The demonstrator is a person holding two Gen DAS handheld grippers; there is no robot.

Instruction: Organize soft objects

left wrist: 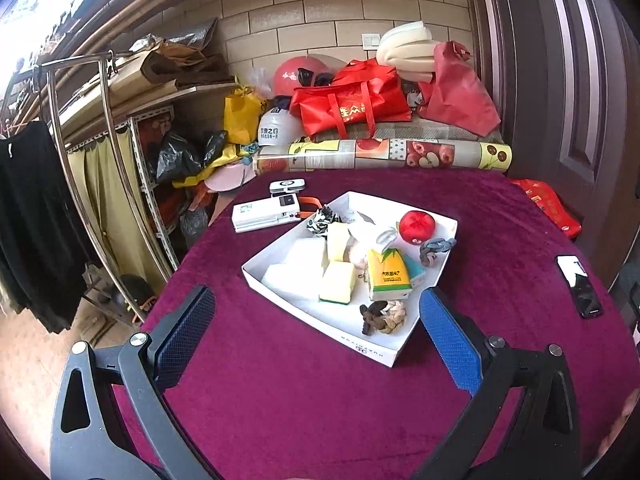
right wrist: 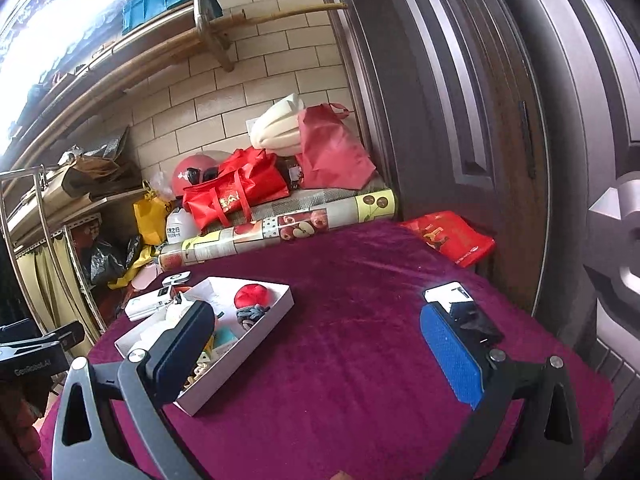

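Note:
A white box tray (left wrist: 384,354) on the purple tablecloth holds several soft items: two yellow-green sponges (left wrist: 338,287), a red plush ball (left wrist: 417,227), a yellow tissue pack (left wrist: 389,274), a grey knotted rope toy (left wrist: 436,250), a brown-and-tan knot (left wrist: 384,317) and white foam blocks (left wrist: 292,276). My left gripper (left wrist: 316,334) is open and empty, just in front of the tray. My right gripper (right wrist: 316,344) is open and empty over bare cloth, to the right of the tray (right wrist: 256,332); the red ball (right wrist: 251,295) shows there too.
A black phone (left wrist: 581,286) lies at the table's right edge, also seen behind my right finger (right wrist: 460,304). A white device (left wrist: 266,216) lies behind the tray. A rolled mat (left wrist: 380,154), red bags and helmets sit behind the table. A door stands on the right.

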